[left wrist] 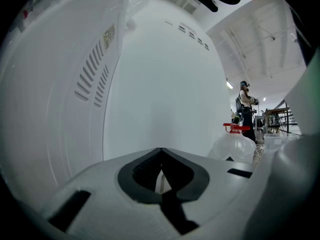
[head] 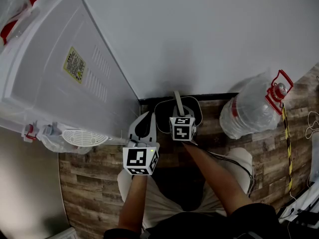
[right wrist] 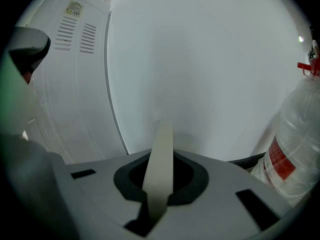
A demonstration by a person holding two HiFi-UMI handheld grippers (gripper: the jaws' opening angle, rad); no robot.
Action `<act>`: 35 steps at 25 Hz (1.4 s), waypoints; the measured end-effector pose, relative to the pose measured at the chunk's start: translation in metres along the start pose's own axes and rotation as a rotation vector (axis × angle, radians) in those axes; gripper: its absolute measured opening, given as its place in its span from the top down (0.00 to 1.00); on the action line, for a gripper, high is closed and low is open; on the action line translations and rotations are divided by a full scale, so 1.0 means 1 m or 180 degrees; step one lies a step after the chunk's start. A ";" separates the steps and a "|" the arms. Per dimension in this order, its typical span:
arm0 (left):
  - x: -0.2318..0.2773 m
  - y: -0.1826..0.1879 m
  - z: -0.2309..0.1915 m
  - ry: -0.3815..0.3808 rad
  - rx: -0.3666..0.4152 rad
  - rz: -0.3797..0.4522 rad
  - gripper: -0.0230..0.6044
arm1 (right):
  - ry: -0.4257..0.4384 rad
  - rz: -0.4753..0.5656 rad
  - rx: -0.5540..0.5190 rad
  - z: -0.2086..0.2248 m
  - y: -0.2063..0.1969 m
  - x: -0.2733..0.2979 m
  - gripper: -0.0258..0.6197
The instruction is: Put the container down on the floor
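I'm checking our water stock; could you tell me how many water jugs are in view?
2. One water jug is on the floor at the right; the other jug sits atop the white water dispenser at top left, mostly cut off. More may be hidden.

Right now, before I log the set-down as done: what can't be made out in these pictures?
- Whether the container touches the floor: in the head view the right tongs and their marker cube cover it; the right gripper view shows only its strap.
- Its contents: hidden the same way.
- Dispenser label: too small to read in any view.
- Water jug: cut off by the right gripper view's edge.
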State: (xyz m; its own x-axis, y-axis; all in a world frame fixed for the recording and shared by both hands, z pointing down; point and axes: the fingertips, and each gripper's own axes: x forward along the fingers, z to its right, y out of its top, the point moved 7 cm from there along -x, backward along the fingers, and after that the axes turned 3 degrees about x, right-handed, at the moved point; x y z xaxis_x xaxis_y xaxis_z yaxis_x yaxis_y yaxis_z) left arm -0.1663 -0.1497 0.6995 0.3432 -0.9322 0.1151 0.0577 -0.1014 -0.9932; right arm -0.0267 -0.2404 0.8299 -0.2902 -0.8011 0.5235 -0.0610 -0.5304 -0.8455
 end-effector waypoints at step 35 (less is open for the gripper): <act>0.017 -0.008 0.015 -0.0148 -0.0141 -0.0020 0.94 | -0.0595 -0.0325 0.0005 0.094 -0.022 0.003 0.91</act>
State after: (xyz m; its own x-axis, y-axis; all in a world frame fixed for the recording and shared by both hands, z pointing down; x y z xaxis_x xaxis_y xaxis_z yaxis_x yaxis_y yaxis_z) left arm -0.1473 -0.1598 0.7099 0.3863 -0.9144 0.1211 0.0188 -0.1234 -0.9922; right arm 0.0637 -0.2576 0.8602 -0.1003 -0.7806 0.6169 -0.0795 -0.6117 -0.7871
